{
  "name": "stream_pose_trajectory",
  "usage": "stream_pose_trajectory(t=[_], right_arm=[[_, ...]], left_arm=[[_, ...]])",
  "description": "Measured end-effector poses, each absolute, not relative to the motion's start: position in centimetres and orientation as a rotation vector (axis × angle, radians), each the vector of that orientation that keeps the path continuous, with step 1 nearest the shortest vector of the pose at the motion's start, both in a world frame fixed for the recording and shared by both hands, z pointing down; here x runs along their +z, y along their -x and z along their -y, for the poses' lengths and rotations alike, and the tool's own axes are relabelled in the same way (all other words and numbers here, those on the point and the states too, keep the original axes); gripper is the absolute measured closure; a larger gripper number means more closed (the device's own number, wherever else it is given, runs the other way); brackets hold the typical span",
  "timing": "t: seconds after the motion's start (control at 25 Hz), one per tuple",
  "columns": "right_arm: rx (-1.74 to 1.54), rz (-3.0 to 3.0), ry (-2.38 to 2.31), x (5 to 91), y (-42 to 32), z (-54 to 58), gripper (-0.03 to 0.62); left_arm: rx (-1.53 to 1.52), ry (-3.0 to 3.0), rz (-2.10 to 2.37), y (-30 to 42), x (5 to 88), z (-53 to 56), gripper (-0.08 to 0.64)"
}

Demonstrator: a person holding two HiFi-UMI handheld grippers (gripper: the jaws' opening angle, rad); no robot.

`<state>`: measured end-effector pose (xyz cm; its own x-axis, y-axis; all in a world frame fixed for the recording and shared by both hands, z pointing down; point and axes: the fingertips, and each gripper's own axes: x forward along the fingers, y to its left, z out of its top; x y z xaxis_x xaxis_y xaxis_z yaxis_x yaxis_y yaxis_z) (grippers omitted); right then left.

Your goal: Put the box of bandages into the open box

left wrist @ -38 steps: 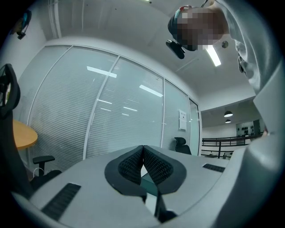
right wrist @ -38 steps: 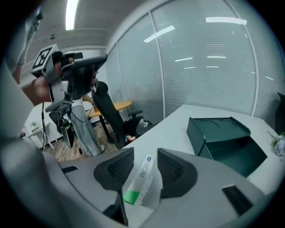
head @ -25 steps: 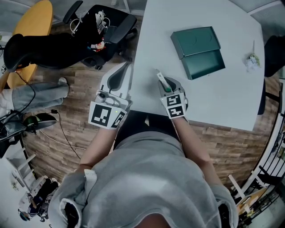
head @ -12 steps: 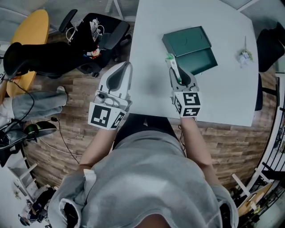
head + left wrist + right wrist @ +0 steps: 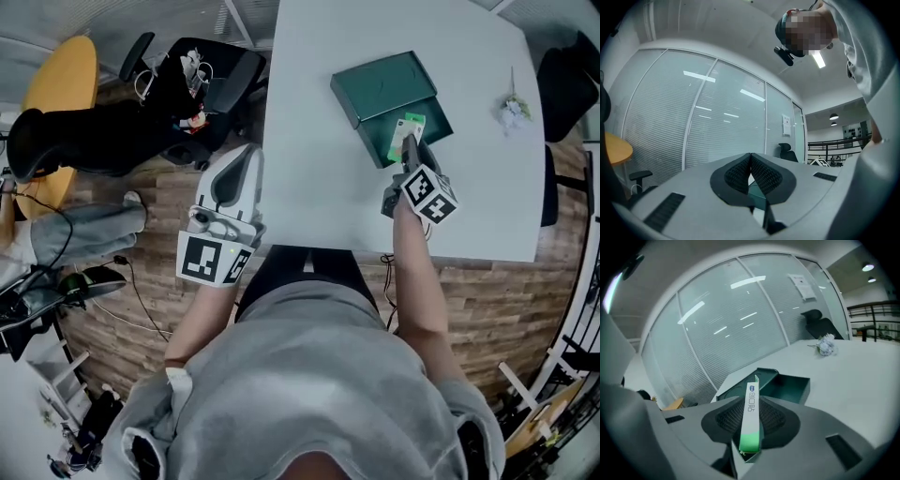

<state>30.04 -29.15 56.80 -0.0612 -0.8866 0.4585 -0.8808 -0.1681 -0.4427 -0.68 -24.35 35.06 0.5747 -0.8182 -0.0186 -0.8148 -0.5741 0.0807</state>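
Right gripper view shows the bandage box point(image 5: 750, 423) clamped edge-up in the right tongs point(image 5: 751, 404), over the open box point(image 5: 790, 386) at the tabletop's point(image 5: 855, 380) 1 o'clock. Left tongs point(image 5: 750, 161), at its 8 o'clock edge, are pressed together and empty.

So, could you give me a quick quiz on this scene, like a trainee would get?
1. True or false: the left gripper holds nothing, and its jaws are closed together.
2. What is the right gripper clamped on? A) a pen B) the box of bandages C) a cup
3. Short answer: has the box of bandages been let go into the open box yet?

Key: 1. True. 2. B. 3. No: the jaws grip it above the open box.
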Motion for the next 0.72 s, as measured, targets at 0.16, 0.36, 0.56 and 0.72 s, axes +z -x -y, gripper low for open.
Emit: stream_pose_trajectory(t=[0.16,0.36,0.56,0.72], right_arm=[[-1.186,-1.865,2.149,59.7,-31.1,29.5,0.477],[-1.234,-1.994,2.184,61.4,-30.3,29.4,0.457],[-1.196,-2.072,2.265,61.4,-31.2,27.6,0.423],[-1.004,-2.191,2.276,58.2,-31.7,26.8,0.425]], left_arm=[[-0.056,-2.723,1.435,0.7,35.4,24.4,0.541],[-0.05,-2.718,1.439,0.1,35.6,24.2,0.541],[-0.062,-2.718,1.43,-0.3,35.7,24.3,0.541],[-0.089,-2.731,1.411,-0.7,35.3,24.3,0.541]])
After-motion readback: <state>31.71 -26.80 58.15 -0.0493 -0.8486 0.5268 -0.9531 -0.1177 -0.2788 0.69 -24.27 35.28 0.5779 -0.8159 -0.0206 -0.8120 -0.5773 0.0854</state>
